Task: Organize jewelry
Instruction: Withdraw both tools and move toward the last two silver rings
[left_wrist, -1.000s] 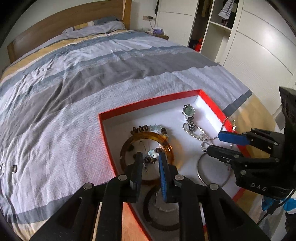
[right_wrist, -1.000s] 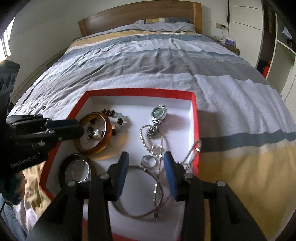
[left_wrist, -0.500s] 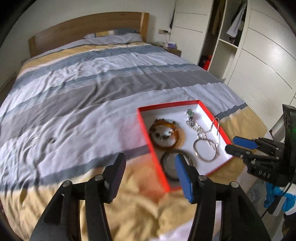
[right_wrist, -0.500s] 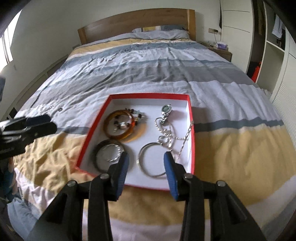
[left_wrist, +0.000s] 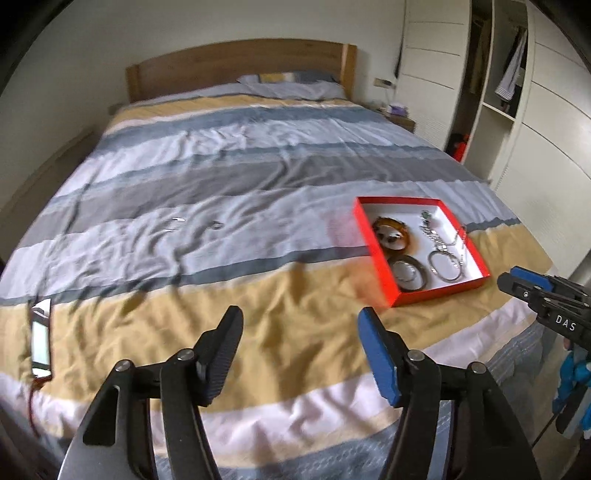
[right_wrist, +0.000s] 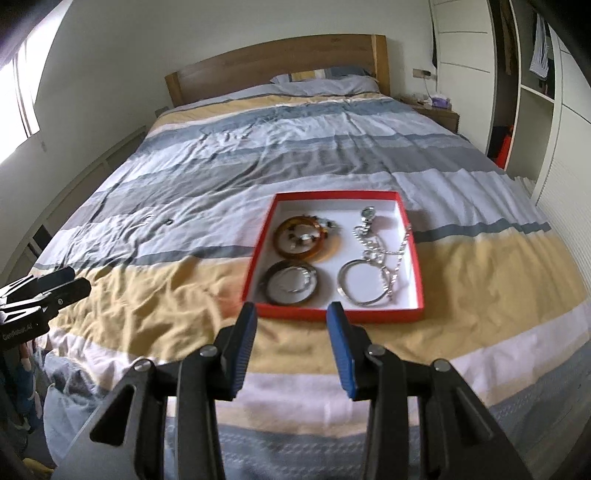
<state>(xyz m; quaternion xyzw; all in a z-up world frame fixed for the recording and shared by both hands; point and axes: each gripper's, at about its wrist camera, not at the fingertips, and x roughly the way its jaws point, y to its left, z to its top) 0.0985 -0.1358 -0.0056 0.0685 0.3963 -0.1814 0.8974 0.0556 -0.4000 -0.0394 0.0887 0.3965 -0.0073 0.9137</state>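
Observation:
A red box (right_wrist: 338, 315) with a white inside lies on the bed; it also shows in the left wrist view (left_wrist: 439, 291). In it are an amber bangle (right_wrist: 301, 237), a dark bangle (right_wrist: 291, 283), a silver bangle (right_wrist: 364, 282), a watch (right_wrist: 366, 213) and a silver chain (right_wrist: 388, 258). Small silver pieces (left_wrist: 216, 224) lie loose on the duvet left of the box, also in the right wrist view (right_wrist: 168, 222). My left gripper (left_wrist: 299, 347) is open and empty, back over the bed's near edge. My right gripper (right_wrist: 291, 341) is open and empty, just short of the box.
A phone (left_wrist: 40, 341) lies on the duvet at the near left. A wooden headboard (right_wrist: 280, 62) stands at the far end. White wardrobes (left_wrist: 546, 122) and a bedside table (right_wrist: 436, 110) line the right side.
Both grippers pulled back and away from the box, which they hovered over one second ago. The left jaws, nearly closed over the amber bangle then, have opened wide. The left view swung left.

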